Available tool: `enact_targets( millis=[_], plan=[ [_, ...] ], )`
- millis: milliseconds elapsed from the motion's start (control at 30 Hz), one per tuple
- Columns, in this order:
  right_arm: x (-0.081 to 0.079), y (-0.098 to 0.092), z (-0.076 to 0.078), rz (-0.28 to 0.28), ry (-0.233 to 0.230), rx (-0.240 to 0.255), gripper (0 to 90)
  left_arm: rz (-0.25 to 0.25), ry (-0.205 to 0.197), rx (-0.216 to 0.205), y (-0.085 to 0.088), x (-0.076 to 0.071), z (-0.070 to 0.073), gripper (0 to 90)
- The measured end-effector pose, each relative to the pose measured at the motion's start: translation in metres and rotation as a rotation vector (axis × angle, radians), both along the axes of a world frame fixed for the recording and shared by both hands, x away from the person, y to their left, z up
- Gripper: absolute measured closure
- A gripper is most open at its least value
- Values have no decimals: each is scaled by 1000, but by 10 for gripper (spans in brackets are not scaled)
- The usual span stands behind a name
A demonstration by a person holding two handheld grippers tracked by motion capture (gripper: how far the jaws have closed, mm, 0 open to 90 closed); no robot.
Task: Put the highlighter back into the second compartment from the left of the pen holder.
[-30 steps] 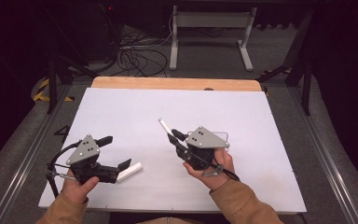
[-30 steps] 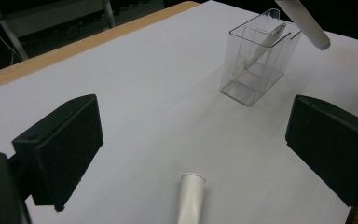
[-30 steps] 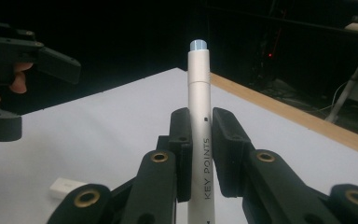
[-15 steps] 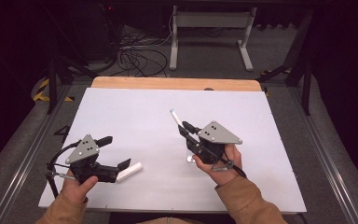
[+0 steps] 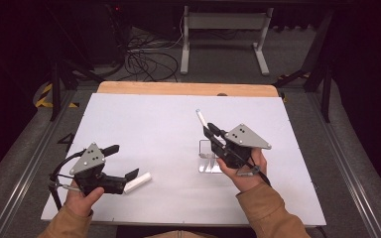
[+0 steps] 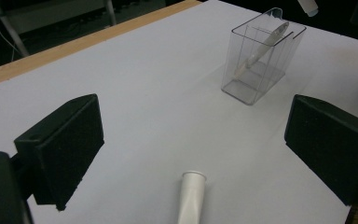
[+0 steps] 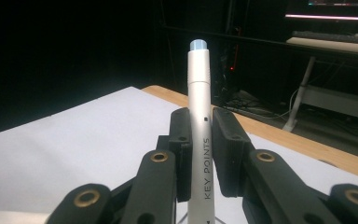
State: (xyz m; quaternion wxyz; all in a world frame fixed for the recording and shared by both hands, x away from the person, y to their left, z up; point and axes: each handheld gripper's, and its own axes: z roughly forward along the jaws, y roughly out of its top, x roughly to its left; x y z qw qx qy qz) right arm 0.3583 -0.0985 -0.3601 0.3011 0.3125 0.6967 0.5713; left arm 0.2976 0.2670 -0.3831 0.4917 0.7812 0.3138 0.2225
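My right gripper (image 5: 212, 132) is shut on a slim white pen (image 5: 201, 119) that sticks up and away past its jaws. In the right gripper view the pen (image 7: 199, 93) reads "KEY POINTS" and stands upright between the two pads (image 7: 227, 140). A clear plastic box (image 5: 209, 157) stands on the table right under that gripper; in the left gripper view the box (image 6: 261, 60) holds one white pen-like stick leaning inside. My left gripper (image 5: 122, 162) rests at the near left with its jaws wide apart. A short white tube (image 5: 138, 181) lies on the table just beyond them, untouched (image 6: 192, 196).
The white table top (image 5: 144, 129) has a wooden strip (image 5: 178, 88) along its far edge. Behind it, cables and a metal stand's legs (image 5: 223, 29) sit on the dark floor. Metal rails run along both sides of the table.
My right gripper has carried the pen to the right and a little farther away, and the clear box has come into sight beneath it. The left gripper and white tube have stayed put.
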Motion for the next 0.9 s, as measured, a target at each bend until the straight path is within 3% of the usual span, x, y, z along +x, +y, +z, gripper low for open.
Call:
enact_targets(
  millis=[433,900],
  plan=[
    [16,-14,-11,-63,7,11,792,2,4,-4,1,0,0,55],
    [23,-16,-25,-107,32,-3,792,4,2,0,1,0,0,54]
  ],
)
